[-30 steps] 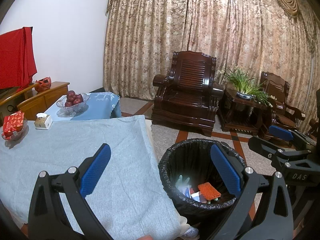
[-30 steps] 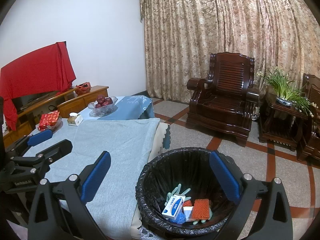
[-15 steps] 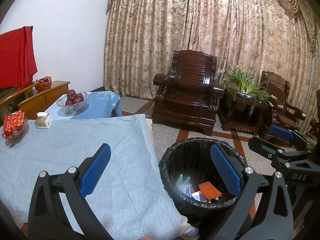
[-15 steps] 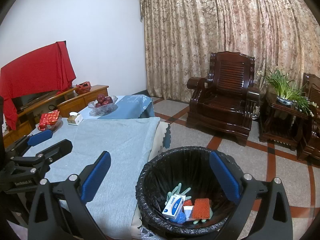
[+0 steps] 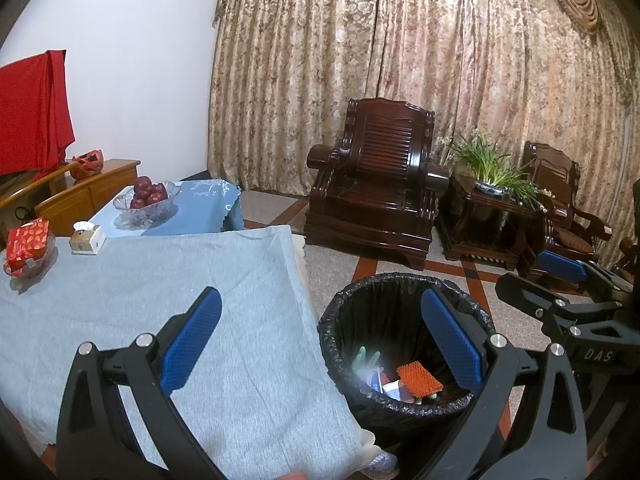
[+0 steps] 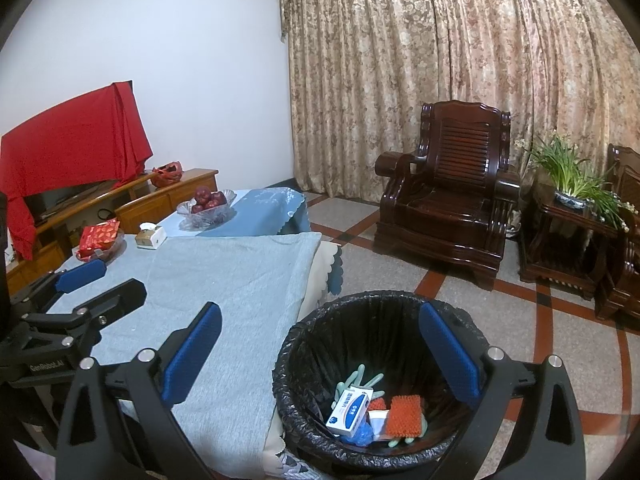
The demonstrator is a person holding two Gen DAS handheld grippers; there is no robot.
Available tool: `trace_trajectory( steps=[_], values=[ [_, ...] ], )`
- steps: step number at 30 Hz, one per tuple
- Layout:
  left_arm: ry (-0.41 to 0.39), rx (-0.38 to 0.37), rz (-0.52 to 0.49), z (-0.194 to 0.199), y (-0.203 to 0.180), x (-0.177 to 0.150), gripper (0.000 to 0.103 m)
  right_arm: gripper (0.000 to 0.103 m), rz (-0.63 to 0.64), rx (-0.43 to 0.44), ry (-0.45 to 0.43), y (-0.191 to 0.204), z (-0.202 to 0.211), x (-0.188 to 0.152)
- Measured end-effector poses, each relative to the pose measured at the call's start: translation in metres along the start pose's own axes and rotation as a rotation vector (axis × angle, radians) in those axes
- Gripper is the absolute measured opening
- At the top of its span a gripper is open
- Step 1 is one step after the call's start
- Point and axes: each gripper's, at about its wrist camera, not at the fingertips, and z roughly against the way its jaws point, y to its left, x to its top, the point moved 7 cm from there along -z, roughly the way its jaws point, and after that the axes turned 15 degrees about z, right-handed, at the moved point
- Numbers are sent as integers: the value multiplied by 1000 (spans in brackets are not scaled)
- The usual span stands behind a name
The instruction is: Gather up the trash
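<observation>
With the trash (image 6: 374,410) lying in the bin (image 6: 320,324) beside the table (image 6: 224,268), both the left gripper (image 5: 320,344) and right gripper (image 6: 320,348) hang spread and empty above it, so collecting looks finished; next, probably check the table for leftovers.

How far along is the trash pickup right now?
Mostly done: the black-lined round trash bin holds a white-and-blue box and orange textured pad. Both the left hand-held gripper and right hand-held gripper are open, empty. No loose trash shows on the grey tablecloth.
</observation>
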Motion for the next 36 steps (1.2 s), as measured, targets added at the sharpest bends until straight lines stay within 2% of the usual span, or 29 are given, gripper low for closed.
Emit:
trace_trajectory(
  steps=[36],
  values=[
    [7,1,3,2,3,1,97,97,-8,2,17,4,-2,-15]
  ],
)
